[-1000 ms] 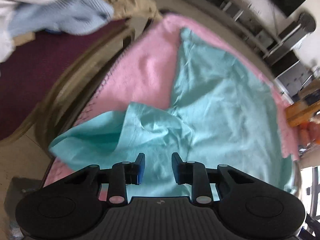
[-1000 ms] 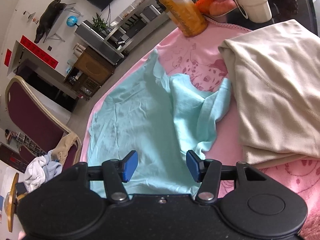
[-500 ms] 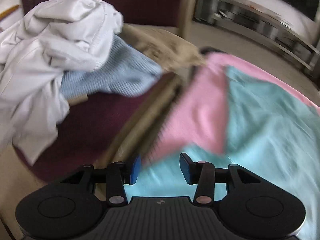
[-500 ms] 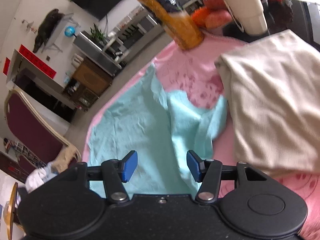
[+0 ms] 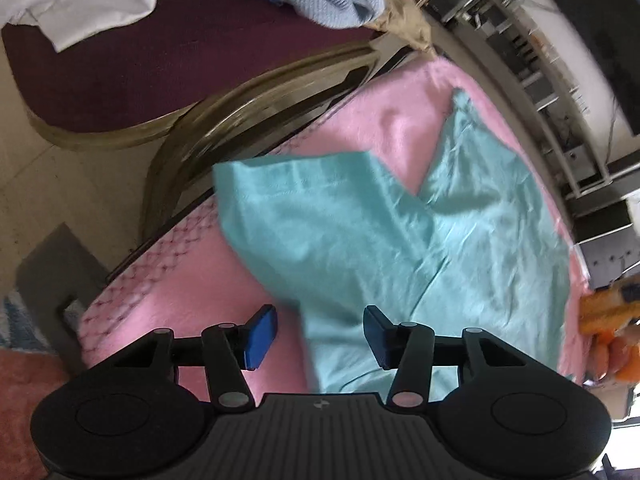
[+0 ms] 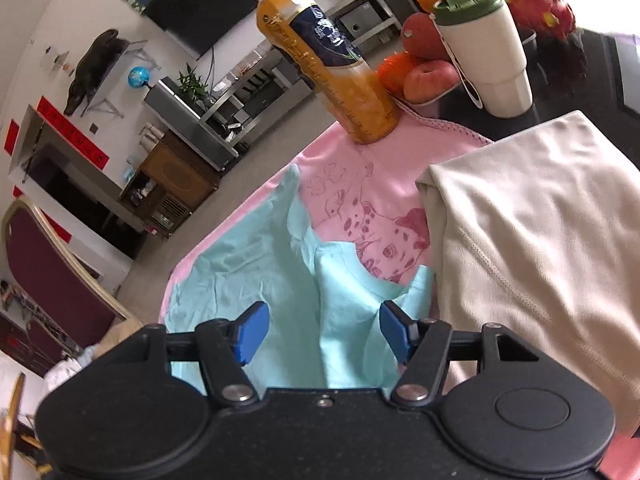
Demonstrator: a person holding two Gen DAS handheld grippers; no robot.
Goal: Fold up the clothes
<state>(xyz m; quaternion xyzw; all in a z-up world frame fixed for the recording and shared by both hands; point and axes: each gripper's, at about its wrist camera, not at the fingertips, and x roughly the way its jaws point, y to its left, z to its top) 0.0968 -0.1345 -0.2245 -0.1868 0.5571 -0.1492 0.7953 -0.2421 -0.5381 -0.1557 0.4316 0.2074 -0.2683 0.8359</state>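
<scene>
Thin teal cotton garment point(image 5: 420, 248) lies spread on a pink fleece blanket with a printed animal pattern point(image 6: 352, 184), which covers the table. One flap of it is already turned over the body, so the cloth sits two layers thick along the near side in the left wrist view. In the right wrist view a sleeve or side panel point(image 6: 344, 280) is likewise folded inward.

Left gripper point(image 5: 318, 334): jaws parted to a middling width, nothing between the blue pads; the teal edge shows below and beyond them, not pinched. Its jaws have just been opening.

Right gripper point(image 6: 320, 330): jaws parted rather wider, also empty; they have just been opening further. The folded teal panel lies under the gap, apart from the pads as far as can be seen.

Just beside the teal garment on the right lies a folded beige knit garment point(image 6: 540, 248), apparently finished. Past the blanket's far edge stand an orange juice bottle with a dark label point(image 6: 332, 68), a white tumbler with a green lid point(image 6: 488, 52) and a bowl of fruit point(image 6: 420, 68). A dark red upholstered chair point(image 5: 160, 60) holds a heap of unfolded clothes.

Judgement: mid-fold on the teal piece, both side folds laid and released. The next move likely calls for both grippers to take one end of the narrowed garment, pinching both layers together, and carry it over toward the other end. Thin fabric; the lower layer may slip free.
</scene>
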